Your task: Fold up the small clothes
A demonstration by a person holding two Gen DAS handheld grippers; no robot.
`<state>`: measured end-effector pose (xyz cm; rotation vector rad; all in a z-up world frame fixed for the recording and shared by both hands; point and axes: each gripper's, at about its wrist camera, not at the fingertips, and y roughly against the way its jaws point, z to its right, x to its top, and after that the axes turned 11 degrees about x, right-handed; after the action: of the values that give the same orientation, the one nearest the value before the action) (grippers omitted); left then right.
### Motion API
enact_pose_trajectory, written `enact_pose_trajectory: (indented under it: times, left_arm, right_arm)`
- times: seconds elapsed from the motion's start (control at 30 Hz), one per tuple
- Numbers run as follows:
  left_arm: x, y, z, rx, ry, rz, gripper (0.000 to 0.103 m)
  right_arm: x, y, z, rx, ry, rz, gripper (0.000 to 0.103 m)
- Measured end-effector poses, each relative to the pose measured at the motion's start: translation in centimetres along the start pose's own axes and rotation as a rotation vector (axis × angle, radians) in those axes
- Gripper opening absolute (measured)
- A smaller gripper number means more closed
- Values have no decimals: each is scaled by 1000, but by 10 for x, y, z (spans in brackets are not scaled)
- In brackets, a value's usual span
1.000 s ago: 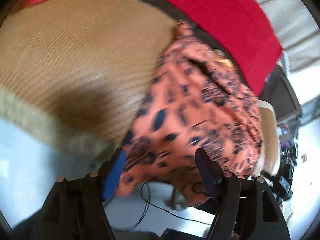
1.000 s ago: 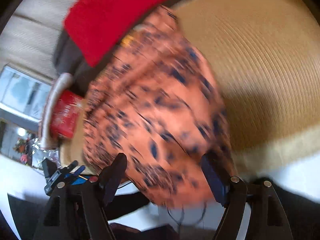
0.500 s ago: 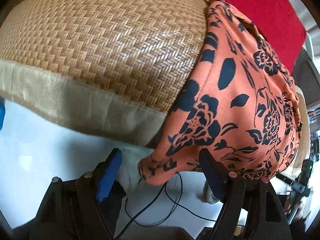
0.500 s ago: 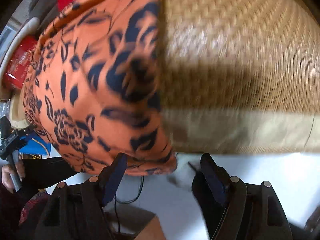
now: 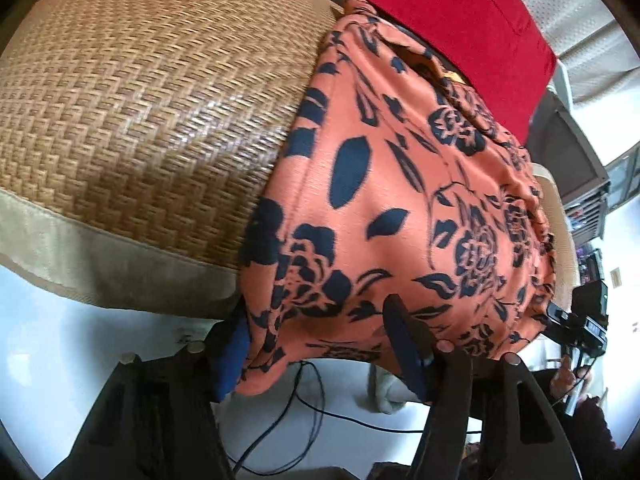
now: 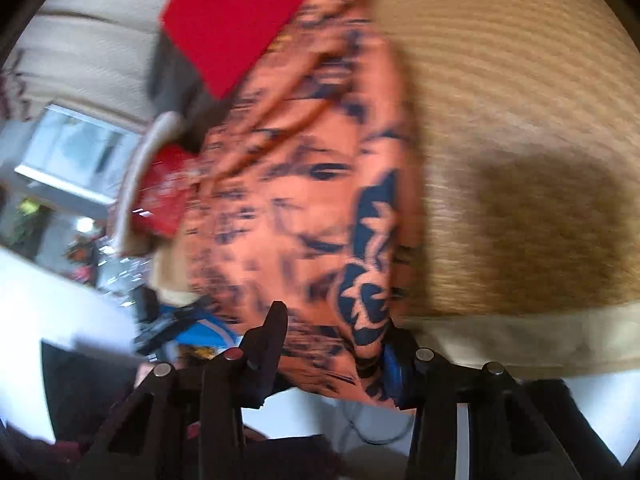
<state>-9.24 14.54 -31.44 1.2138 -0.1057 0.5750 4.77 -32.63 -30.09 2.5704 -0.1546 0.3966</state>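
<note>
An orange garment with dark blue flowers [image 5: 400, 200] lies draped over the front edge of a woven straw cushion [image 5: 140, 100]. Its hem hangs off the edge. My left gripper [image 5: 320, 344] straddles the hem's left corner; its jaws are closing, the cloth hangs slack between them and the pads do not pinch it. The right wrist view is blurred. There the same garment [image 6: 300, 200] fills the gap of my right gripper [image 6: 336, 344], whose jaws are also closing around the hem's right corner.
A red cushion [image 5: 460, 20] lies behind the garment against a beige backrest. Below the cushion's tan border [image 5: 100, 264] is a white floor with a black cable [image 5: 312, 400]. At the far right, a hand [image 5: 564, 376] holds the other gripper's body [image 5: 580, 320].
Both grippers have sunk toward the hanging hem. Their jaws have narrowed, and each corner of the cloth now sits between the fingers. The right wrist view has swung and blurred.
</note>
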Motion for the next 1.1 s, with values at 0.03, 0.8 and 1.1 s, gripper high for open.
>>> enact_pose_trajectory:
  times: [0.03, 0.8, 1.1]
  left_arm:
    - [0, 0, 4, -23, -7, -4, 58]
    - [20, -37, 143, -64, -174, -2, 13]
    - [27, -71, 163, -39, -108, -115, 37]
  right_arm:
    - [3, -5, -5, 1, 10, -7, 47]
    - [24, -89, -81, -112, 159, -67, 22]
    - [24, -101, -46, -77, -85, -92, 20]
